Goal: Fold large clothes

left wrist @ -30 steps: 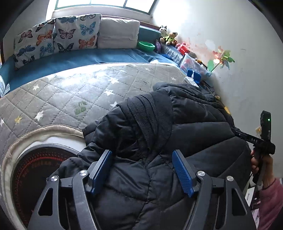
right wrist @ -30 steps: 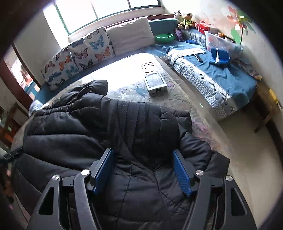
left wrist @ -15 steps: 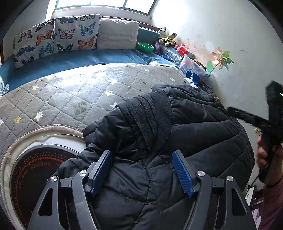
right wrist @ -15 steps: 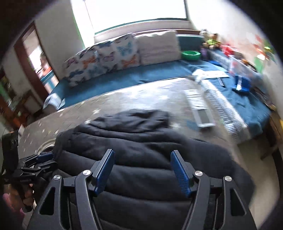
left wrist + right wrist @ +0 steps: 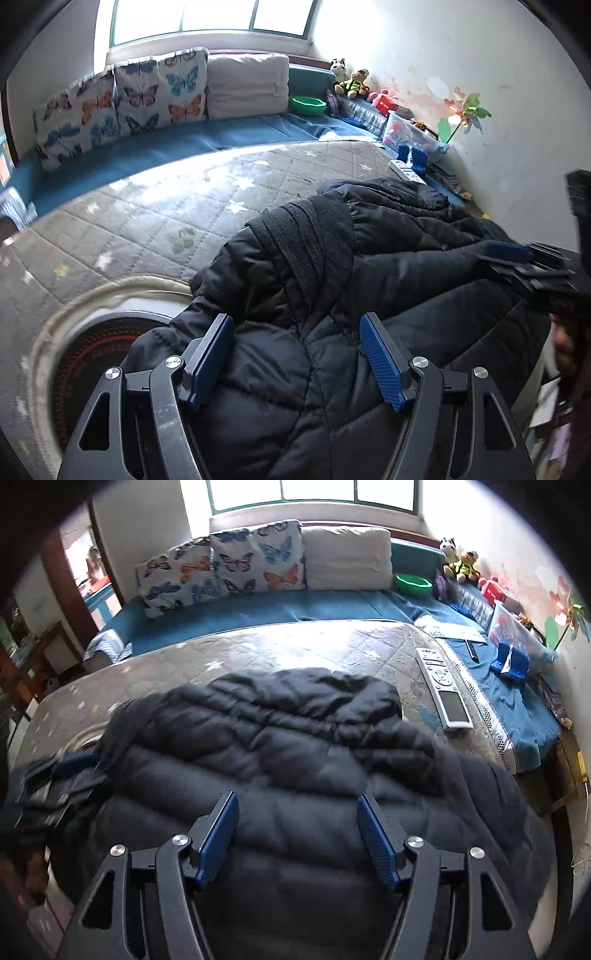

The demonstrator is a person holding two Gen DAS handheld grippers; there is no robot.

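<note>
The right gripper has swung back over the jacket lying bunched on the bed, and with the left gripper both are open and empty, so folding has yet to resume.

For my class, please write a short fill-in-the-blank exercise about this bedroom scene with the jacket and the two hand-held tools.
1. The puffy jacket lying on the quilted mat is ____ in colour.
2. The two patterned cushions are printed with ____.
3. The bowl beside the plain pillow is ____.
4. The jaws of the left tool and the right tool stand ____, with nothing clamped.

Missing words: black; butterflies; green; open
</note>
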